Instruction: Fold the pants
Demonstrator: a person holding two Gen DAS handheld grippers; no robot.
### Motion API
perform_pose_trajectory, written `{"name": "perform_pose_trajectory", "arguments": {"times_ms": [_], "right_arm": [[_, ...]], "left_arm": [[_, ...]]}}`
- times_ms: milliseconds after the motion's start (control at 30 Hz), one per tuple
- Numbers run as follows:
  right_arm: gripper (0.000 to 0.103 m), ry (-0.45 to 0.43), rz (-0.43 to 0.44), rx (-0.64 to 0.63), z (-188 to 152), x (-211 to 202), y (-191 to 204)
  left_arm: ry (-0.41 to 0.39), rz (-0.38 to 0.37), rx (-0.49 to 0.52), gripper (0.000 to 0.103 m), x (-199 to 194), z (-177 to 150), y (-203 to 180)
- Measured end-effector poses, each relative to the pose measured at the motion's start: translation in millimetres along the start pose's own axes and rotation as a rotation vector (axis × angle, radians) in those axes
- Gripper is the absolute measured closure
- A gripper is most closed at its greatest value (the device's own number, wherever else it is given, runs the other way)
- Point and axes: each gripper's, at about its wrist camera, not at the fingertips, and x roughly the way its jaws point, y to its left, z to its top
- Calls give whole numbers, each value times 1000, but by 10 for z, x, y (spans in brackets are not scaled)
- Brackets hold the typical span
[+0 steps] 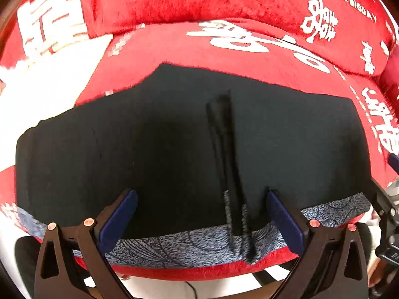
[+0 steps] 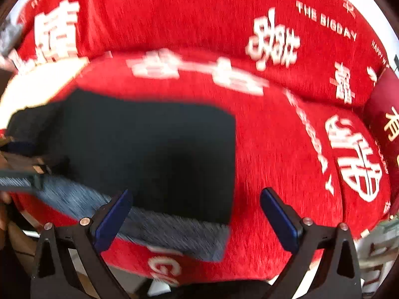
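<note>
Now, pants (image 1: 174,137): folded dark, flat on the red sofa (image 1: 249,49), ahead of both grippers' fingers.
Left gripper (image 1: 201,214): fingers spread wide, holding nothing.
Right gripper (image 2: 197,214): fingers spread wide, empty, over pants' right edge.

We see that the left gripper (image 1: 202,214) has two black arms with triangular cut-outs, copper-coloured round rivets at the joints, and flat dark blue pads (image 1: 119,221) on the inner faces. The right gripper (image 2: 195,218) has the same black frame and blue pads (image 2: 279,221), but its rivets look more silver-grey.
</note>
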Motion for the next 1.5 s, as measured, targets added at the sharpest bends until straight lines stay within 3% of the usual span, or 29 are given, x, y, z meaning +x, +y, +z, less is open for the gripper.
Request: {"name": "perform_pose_trajectory", "arguments": {"times_ms": [67,100,133,167,200,267,400,500,567,600,700,733,767,800,867,933,1067,1167,1300,1333,1433,1500], "right_arm": [[1,38,57,-22,72,161,133],[1,117,80,-56,78,382,254],[1,189,64,-84,58,566,342],[0,199,26,-106,39,627,397],[0,158,5,-105,85,574,448],[0,155,82,-65,178,501,500],[0,149,76,-99,249,574,675],[0,176,70,-102,301,762,834],[0,174,62,-80,375,735,869],[0,161,68,-76,396,718,878],[0,131,63,-89,452,727,1004],[0,145,61,-90,454,786,1032],[0,157,55,-83,463,812,1043],[0,153,50,-67,482,779,1054],[0,115,78,-40,558,688,1091],[0,85,84,-62,623,635,1240],[0,118,59,-188,718,848,1687],[0,158,-24,-247,831,1168,1930],[0,220,7,-163,1118,1361,1894],[0,201,-8,-161,1187,1297,1909],[0,135,49,-251,1212,1111,2097],[0,137,111,-335,1163,1066,2294]], "left_arm": [[25,-44,-18,0,67,-11,78],[19,-52,-13,0,41,-15,95],[13,-63,-9,0,1,-24,103],[-17,-92,-11,0,-93,-39,153],[-38,-104,-12,0,-146,-46,189],[-81,-99,-29,0,-246,-58,390],[-15,-10,-131,0,-36,-59,911],[-23,-52,-115,0,-54,-101,1085],[-48,33,-115,0,-161,-152,1167],[-63,38,-131,0,-204,-172,1231],[-72,-11,-200,0,-249,-229,1490],[-64,20,-205,0,-206,-237,1541],[-26,99,-204,0,-80,-257,1623],[-5,113,-206,0,-14,-281,1678],[-27,24,-244,0,-15,-340,1819],[-37,32,-234,0,-29,-353,1828],[-56,20,-221,0,-1,-368,1827],[-64,26,-209,0,-9,-407,1805],[-62,14,-216,0,-119,-480,1824],[-71,1,-227,0,-162,-496,1852],[-102,-60,-273,0,-225,-550,1964],[-57,-40,-230,0,-77,-532,1917]]}}
